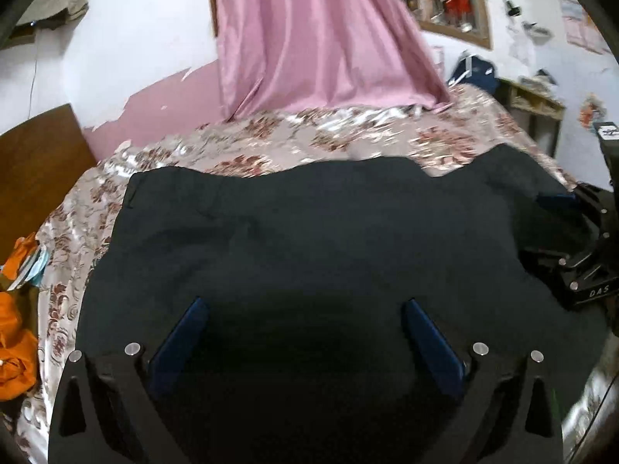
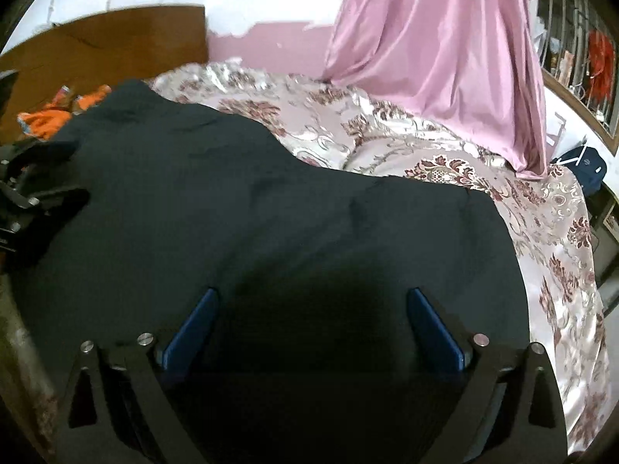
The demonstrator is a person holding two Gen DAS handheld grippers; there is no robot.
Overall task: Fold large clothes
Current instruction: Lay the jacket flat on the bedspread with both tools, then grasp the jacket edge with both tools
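Clothing is the job here — both tongs hang spread and empty, the left gripper [image 1: 303, 301] and right gripper [image 2: 311, 292] just above a black garment [image 1: 309, 224] lying flat on the floral bedspread [image 1: 271, 135]. It looks soft and limp; its far corners offer the best hold — pink curtain [image 1: 309, 38] beyond.

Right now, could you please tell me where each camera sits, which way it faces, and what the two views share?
Left wrist: on the left hand-held gripper, looking forward over the dark garment on the floral bedspread toward the pink curtain; its open blue fingers show, and the right hand-held gripper's body shows at the right edge.
Right wrist: on the right hand-held gripper, facing likewise; its open fingers show, the left unit at the left edge.
Shared: garment, bedspread, curtain, orange cloth.
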